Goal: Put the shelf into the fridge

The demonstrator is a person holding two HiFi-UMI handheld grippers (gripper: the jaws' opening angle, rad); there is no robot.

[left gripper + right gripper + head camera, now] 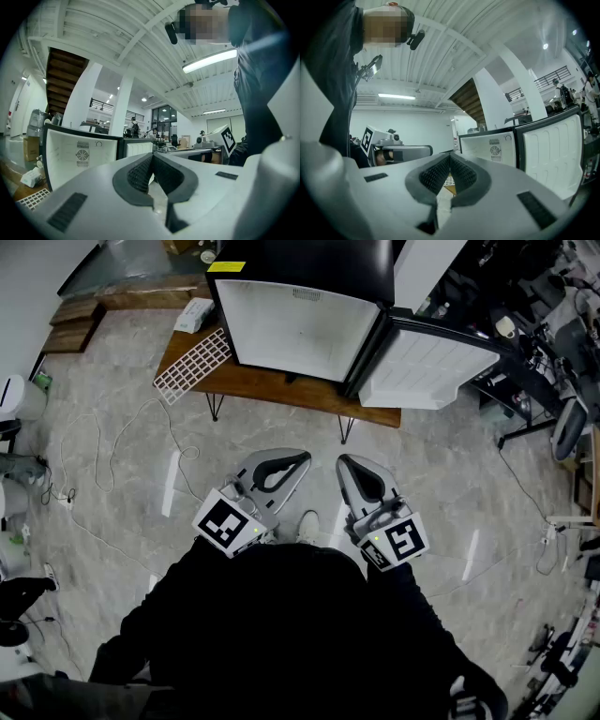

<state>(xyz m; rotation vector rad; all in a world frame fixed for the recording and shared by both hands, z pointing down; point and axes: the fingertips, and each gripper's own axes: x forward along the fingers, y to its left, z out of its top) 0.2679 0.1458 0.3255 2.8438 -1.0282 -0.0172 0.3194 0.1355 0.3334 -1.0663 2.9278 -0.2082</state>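
Note:
A white wire shelf (192, 365) lies on the left end of a low wooden table (281, 390), beside a small black fridge (298, 324) with a white inside. The fridge door (427, 367) stands swung open to the right. My left gripper (302, 458) and right gripper (345, 463) hang side by side over the floor, well short of the table, both shut and empty. In the left gripper view the left gripper (152, 157) points at the fridge (82, 154), with the shelf (33, 198) low at the left. In the right gripper view the right gripper (449, 157) faces the fridge (490, 147).
A white box (194, 314) lies on the table behind the shelf. Cables (103, 456) trail over the marble floor at the left. Desks and office chairs (562, 423) crowd the right side. Wooden steps (75, 320) sit at the far left.

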